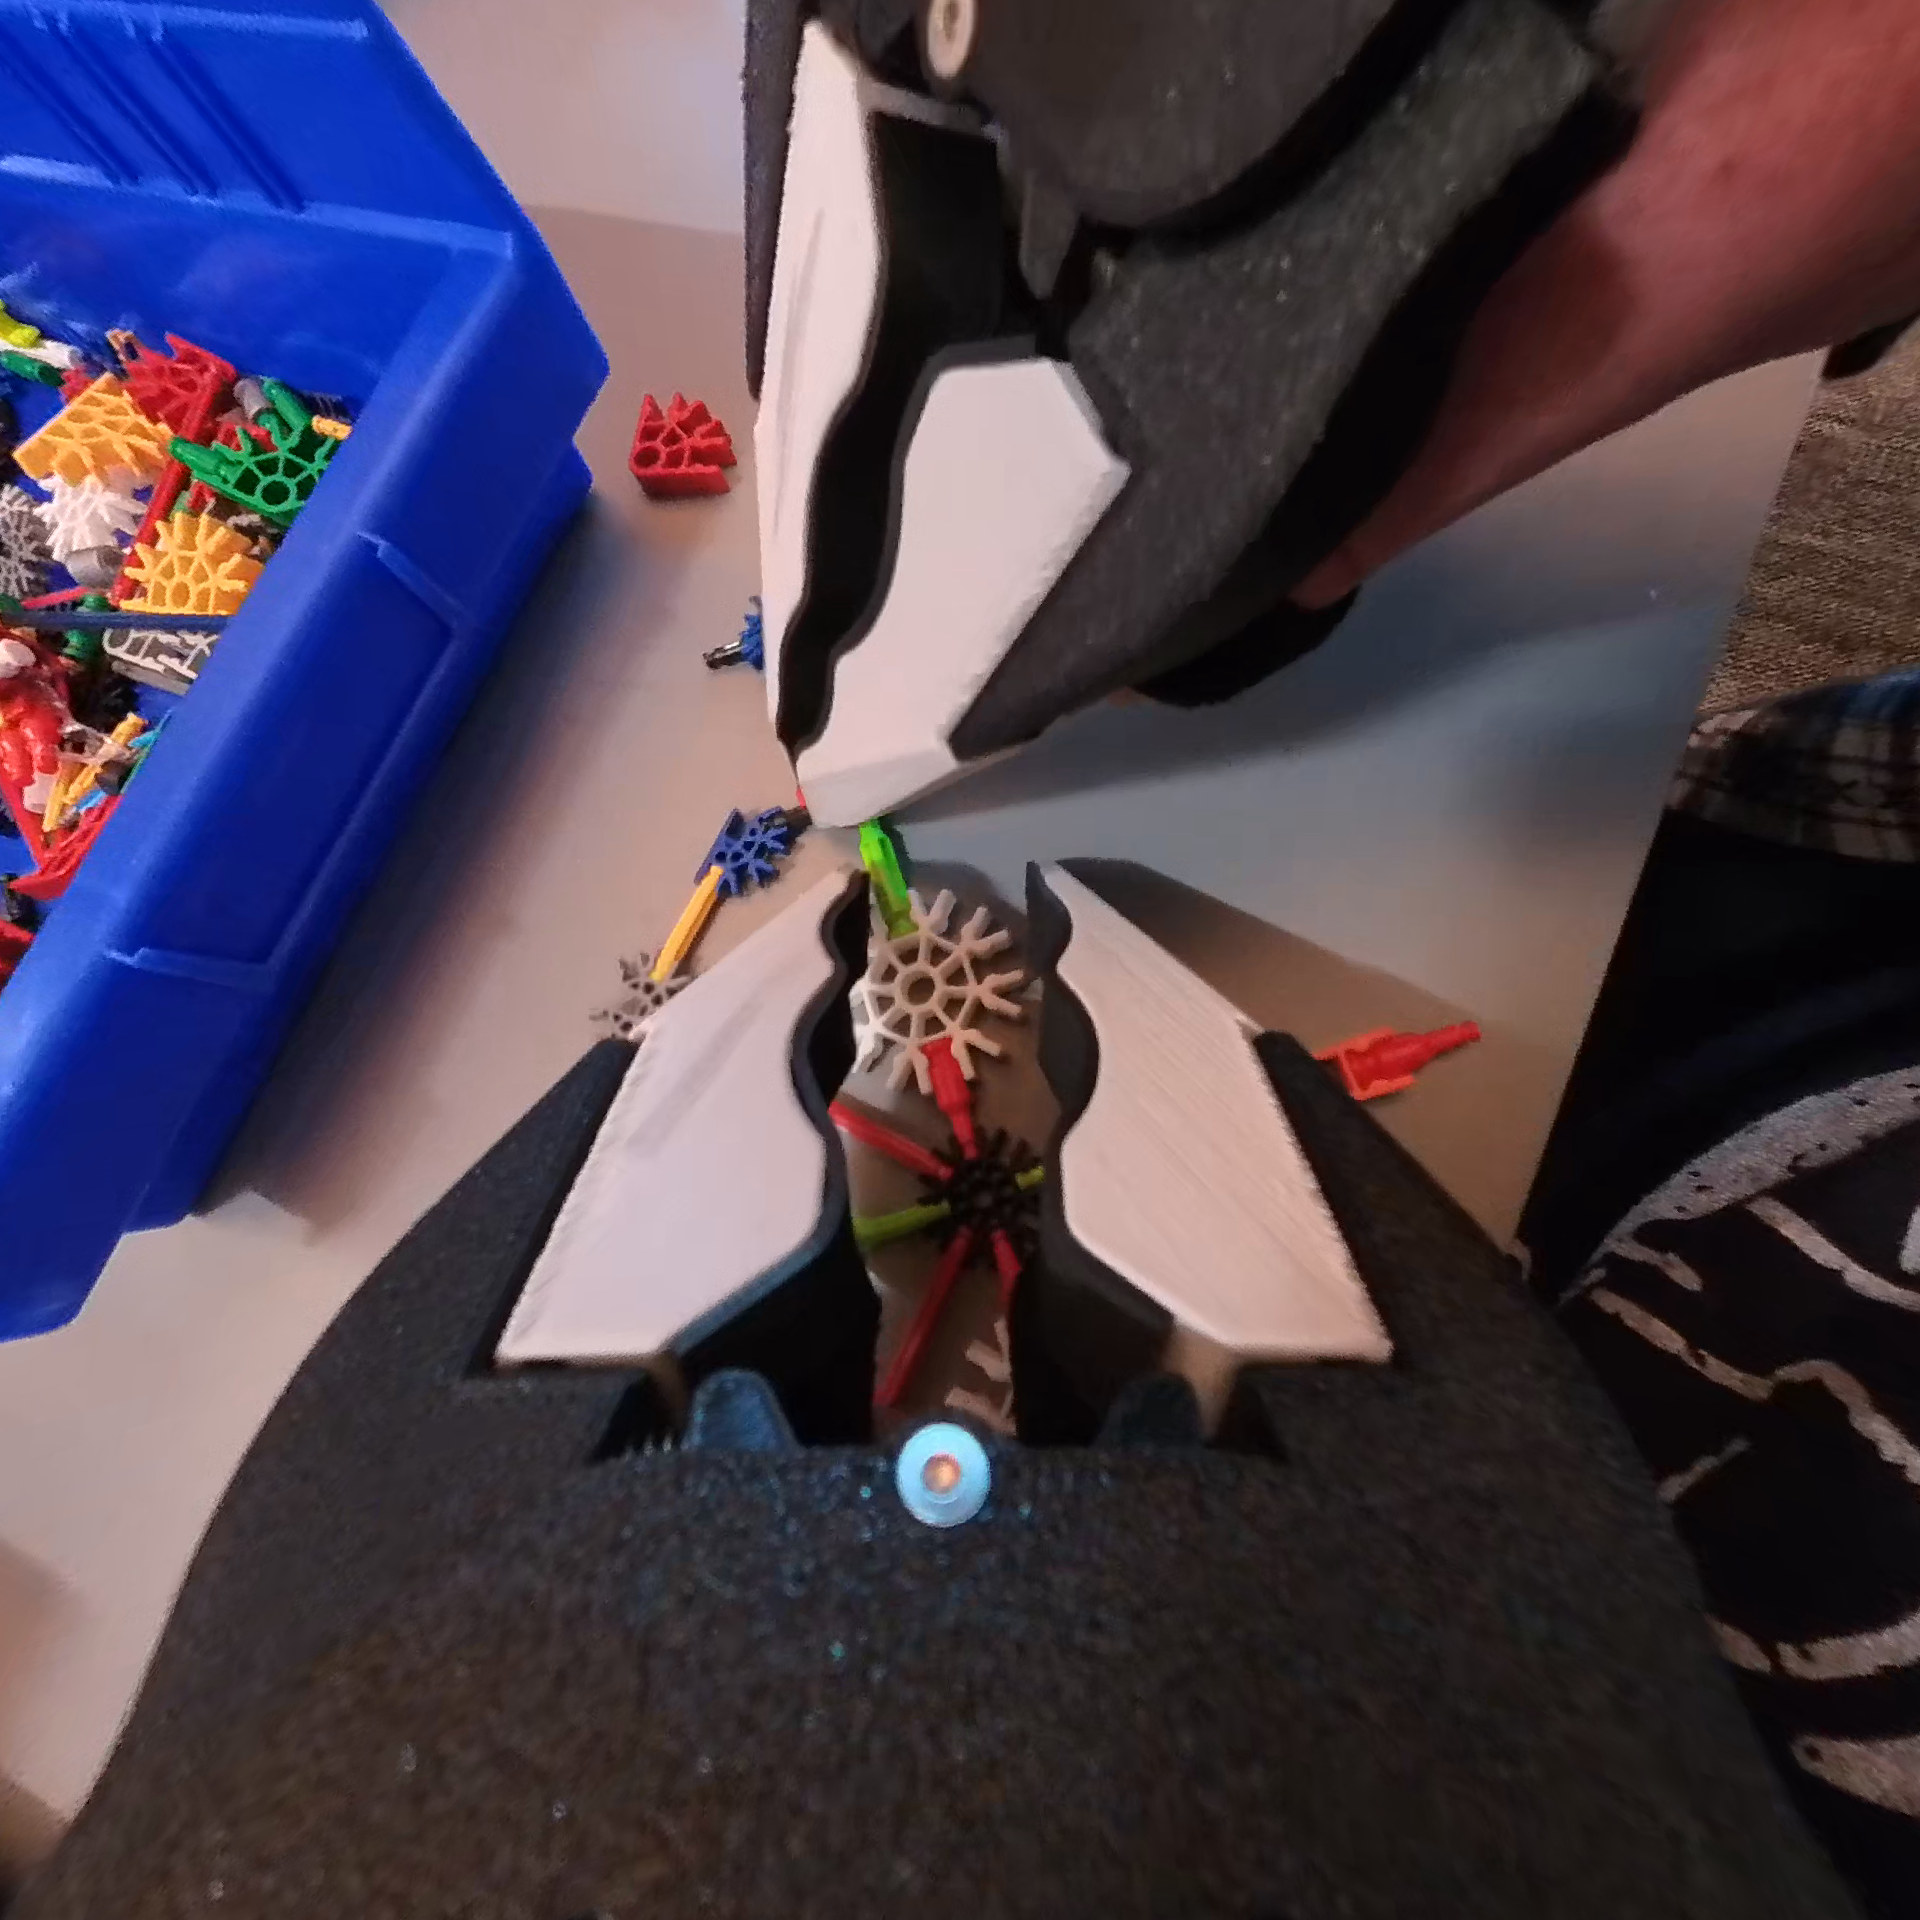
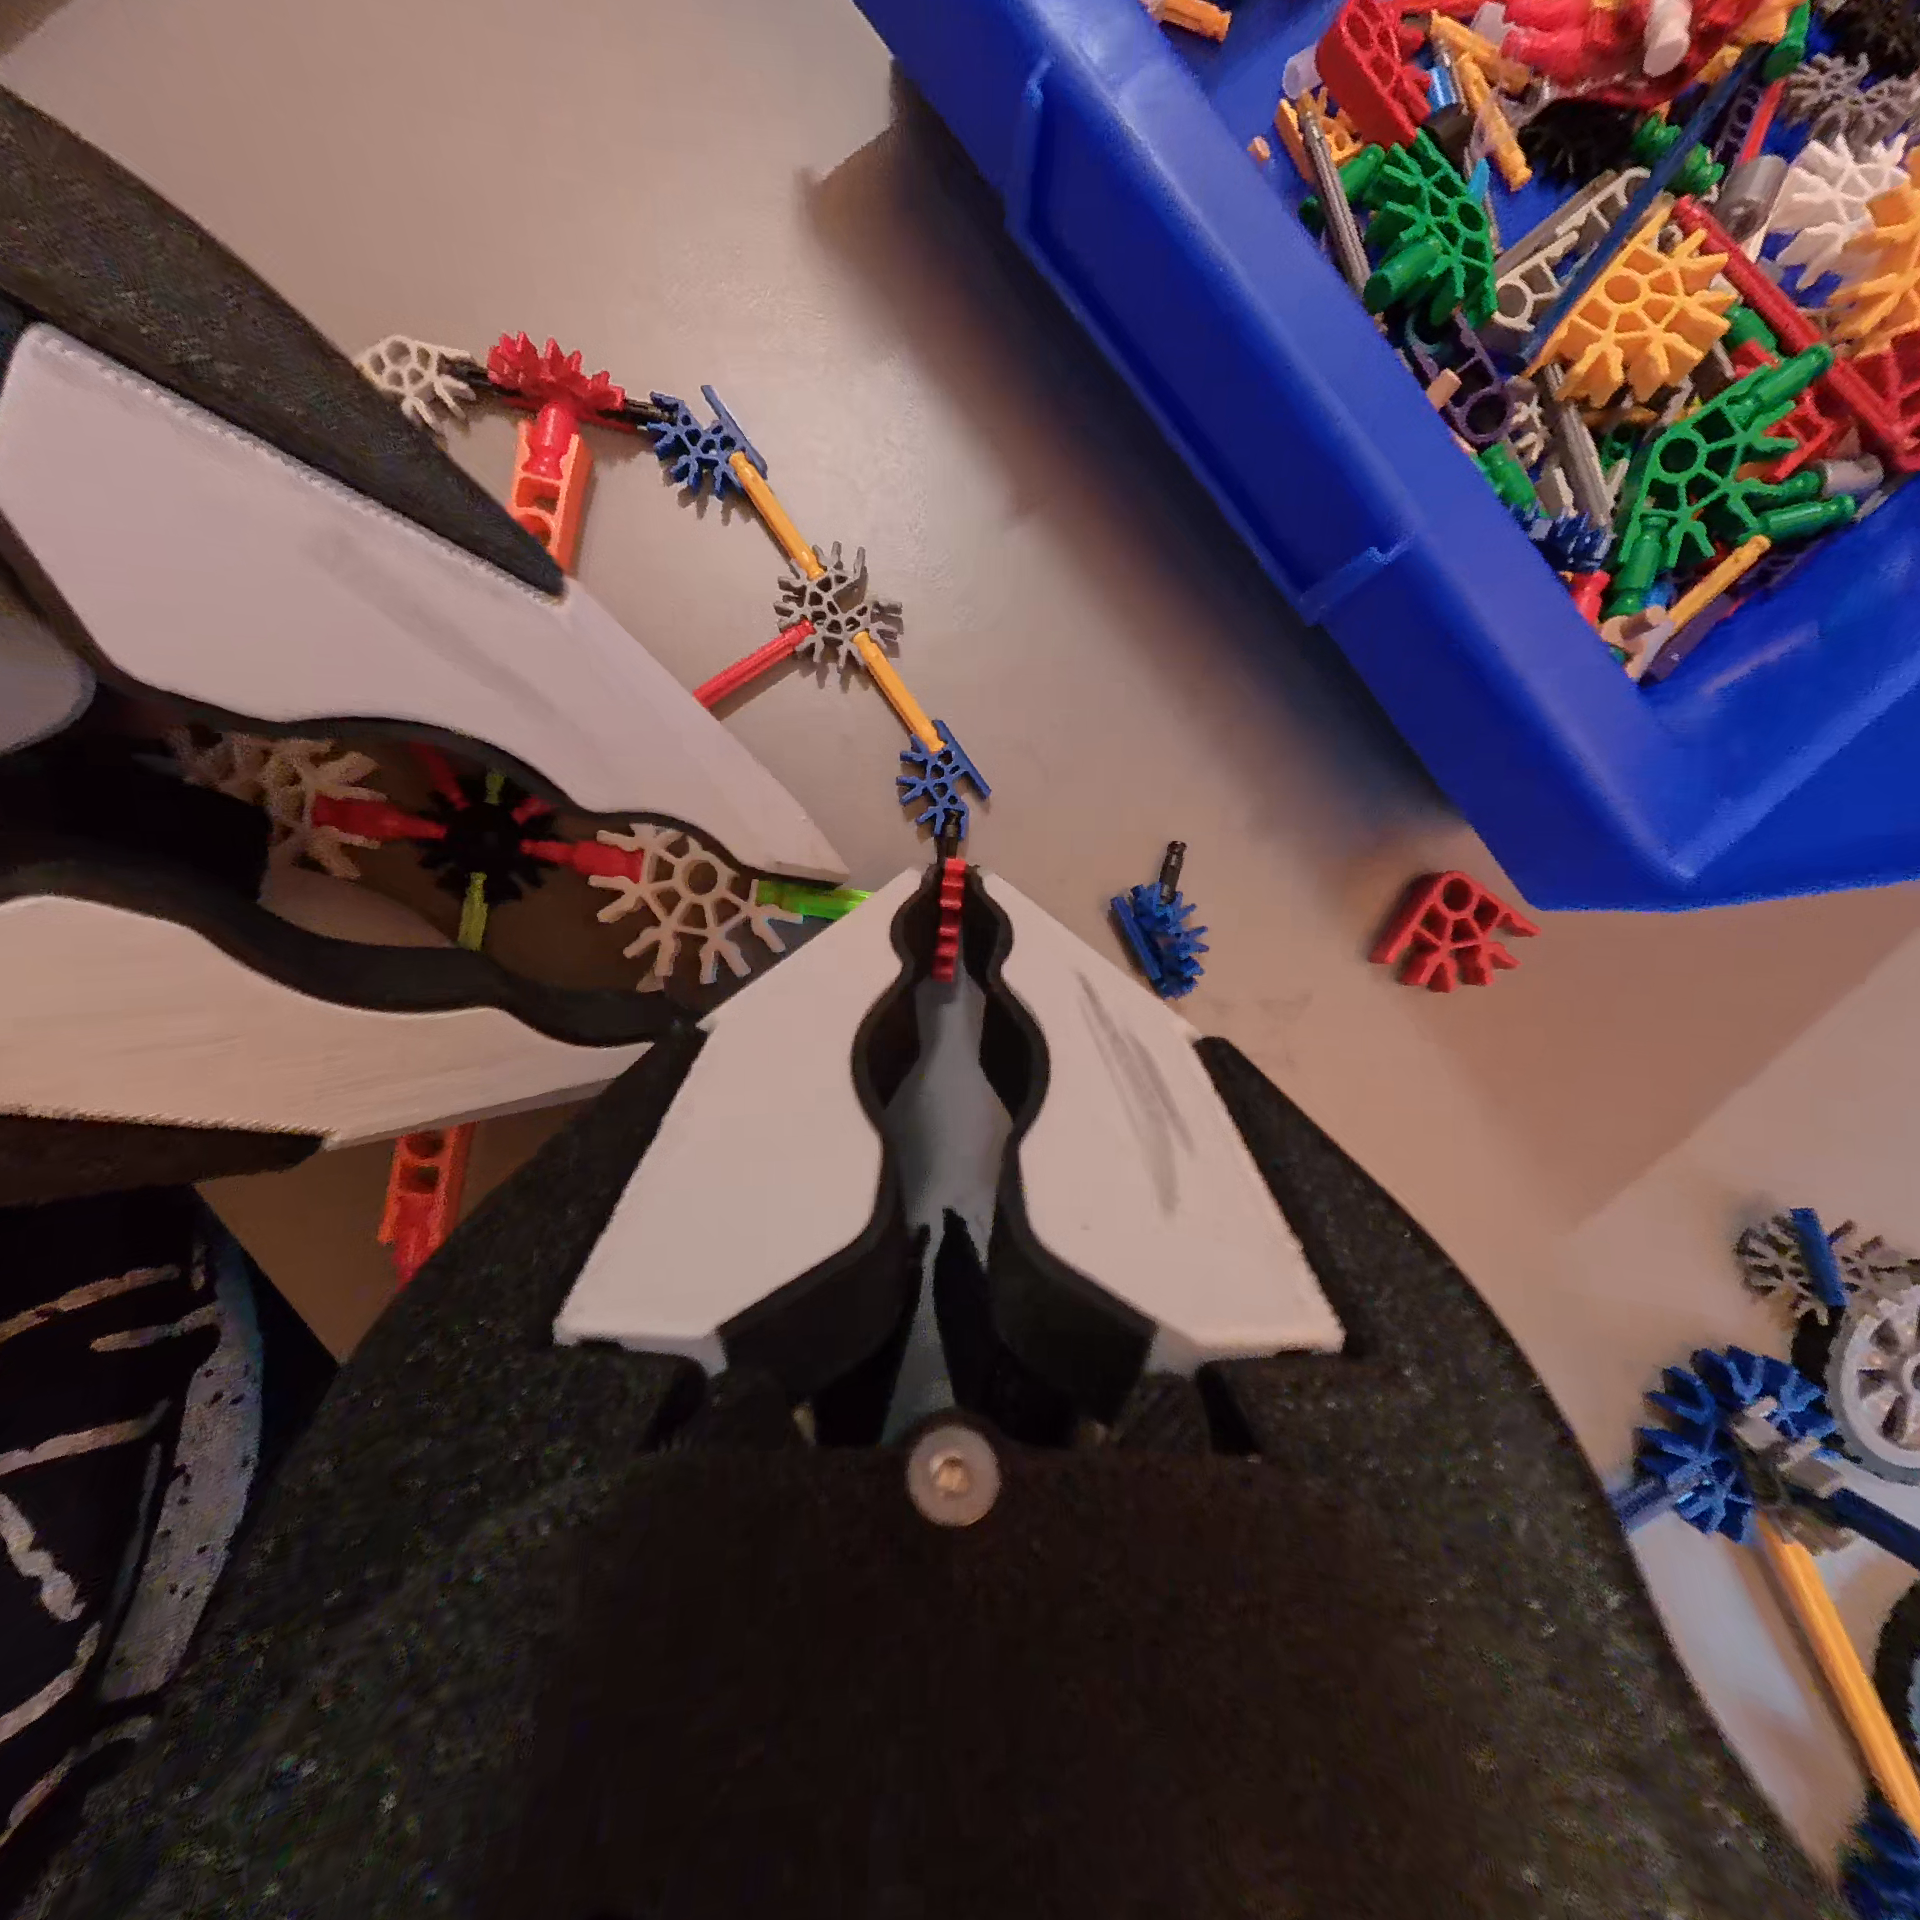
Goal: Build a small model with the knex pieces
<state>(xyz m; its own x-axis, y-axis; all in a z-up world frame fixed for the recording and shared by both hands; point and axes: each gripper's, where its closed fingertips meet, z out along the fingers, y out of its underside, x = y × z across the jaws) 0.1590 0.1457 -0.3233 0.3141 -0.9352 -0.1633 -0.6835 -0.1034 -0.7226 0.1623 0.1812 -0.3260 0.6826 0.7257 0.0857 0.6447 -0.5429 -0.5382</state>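
Note:
My left gripper (image 1: 948, 883) is closed around a small toy assembly: a white snowflake connector (image 1: 940, 987) (image 2: 696, 904) joined by a red rod to a black connector (image 1: 982, 1174) with red and green rods. A green rod (image 1: 883, 862) sticks out past the fingertips. My right gripper (image 2: 951, 883) is shut on a red connector (image 2: 948, 920), tip almost touching that green rod. A short black rod joins the red connector to a blue connector (image 2: 940, 779), the end of a chain of connectors and yellow rods (image 2: 836, 613) lying on the table. The right gripper also shows in the left wrist view (image 1: 821, 800).
A blue bin (image 1: 343, 623) (image 2: 1247, 364) full of mixed toy pieces stands beside the work spot. A loose red connector (image 2: 1444, 935) and blue connector (image 2: 1158, 930) lie near it. A wheeled model (image 2: 1787, 1423) sits at the lower right. The table edge and a person's clothing (image 1: 1766, 1247) are close. Both grippers' tips are close together, under 4 cm apart. From either gripper's tips it is about 20 cm to the wheeled model (image 2: 1787, 1423).

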